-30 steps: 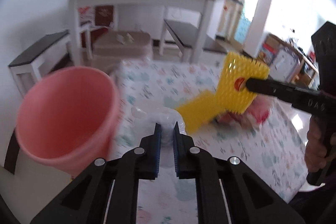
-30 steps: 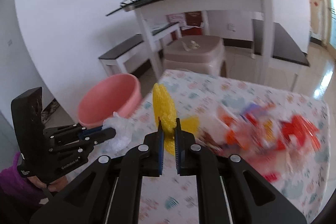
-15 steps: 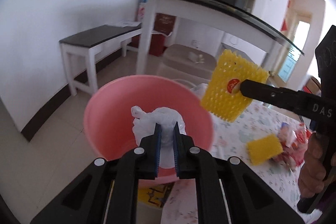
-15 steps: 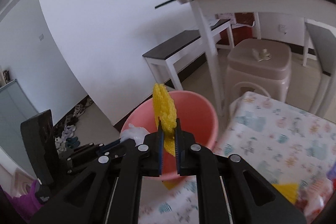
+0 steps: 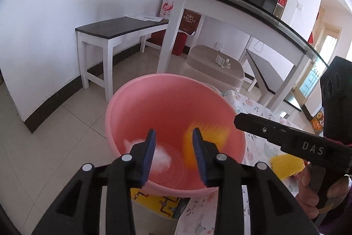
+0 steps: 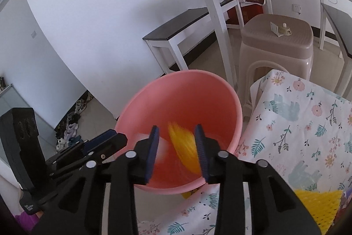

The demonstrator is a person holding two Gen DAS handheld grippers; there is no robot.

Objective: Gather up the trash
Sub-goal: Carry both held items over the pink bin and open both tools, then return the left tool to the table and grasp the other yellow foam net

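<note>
I am holding my left gripper and my right gripper over the round pink plastic basin, which is sitting beside the table with the floral cloth. Both sets of jaws have just been opening and are now standing partly apart, gripping nothing. The crumpled white plastic bag and the yellow foam mesh sleeve are lying blurred inside the basin. Another yellow mesh piece is lying on the cloth.

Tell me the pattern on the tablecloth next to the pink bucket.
The tablecloth is white with a print of flowers, leaves and pale teal elephants, clearest in the right wrist view.
</note>
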